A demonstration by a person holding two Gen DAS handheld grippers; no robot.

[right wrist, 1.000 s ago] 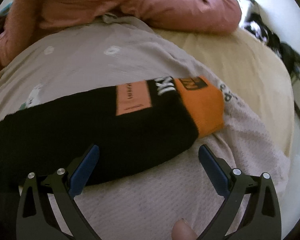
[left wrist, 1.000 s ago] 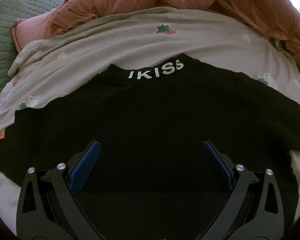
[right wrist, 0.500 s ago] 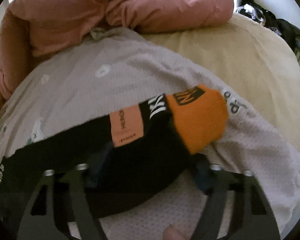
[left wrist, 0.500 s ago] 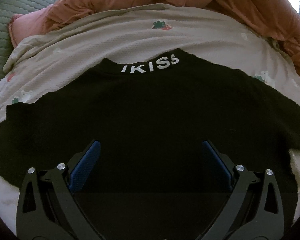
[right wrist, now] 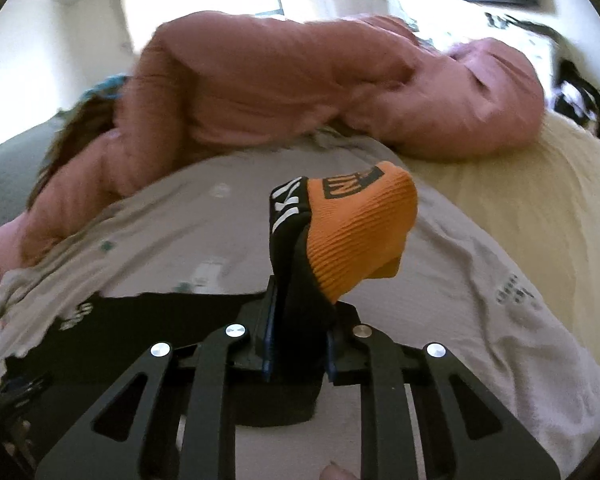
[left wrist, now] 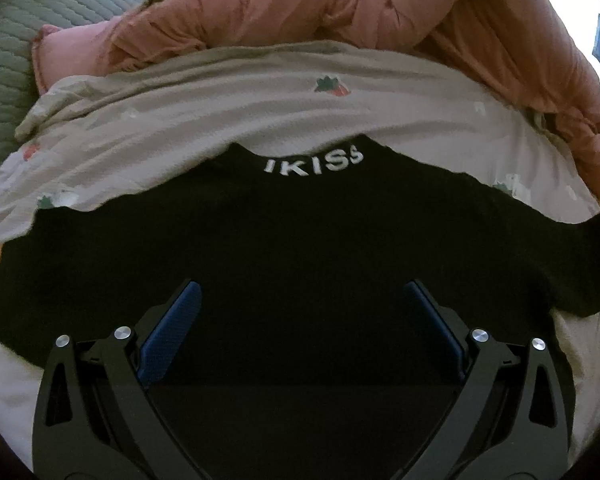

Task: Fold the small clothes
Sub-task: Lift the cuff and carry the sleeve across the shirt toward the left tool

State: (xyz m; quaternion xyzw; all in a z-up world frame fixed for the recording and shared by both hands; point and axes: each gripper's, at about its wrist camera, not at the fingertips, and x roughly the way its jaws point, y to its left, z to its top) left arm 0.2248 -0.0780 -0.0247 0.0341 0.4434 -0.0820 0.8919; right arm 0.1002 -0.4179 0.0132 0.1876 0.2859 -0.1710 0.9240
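A black sweater [left wrist: 300, 240] with white "IKISS" lettering at the collar lies flat on a pale printed blanket [left wrist: 220, 112]. My left gripper [left wrist: 300, 320] hovers open over the sweater's body, nothing between its blue pads. In the right wrist view my right gripper [right wrist: 298, 320] is closing on the sweater's sleeve [right wrist: 296, 280], pads pressing the black fabric. The orange cuff [right wrist: 356, 232] stands up above the fingers, lifted off the blanket [right wrist: 220, 220]. The rest of the sweater [right wrist: 140, 320] stays flat at the lower left.
A pink puffy jacket [left wrist: 340, 12] is heaped along the far side of the blanket, also large in the right wrist view [right wrist: 300, 88]. A green quilt [left wrist: 16, 40] lies at the far left, a cream sheet [right wrist: 520, 208] at the right. A fingertip [right wrist: 334, 472] shows at the bottom edge.
My right gripper went from wide open over the flat sleeve to clamped on it, and has lifted the orange cuff up off the blanket. The left gripper stays open over the sweater.
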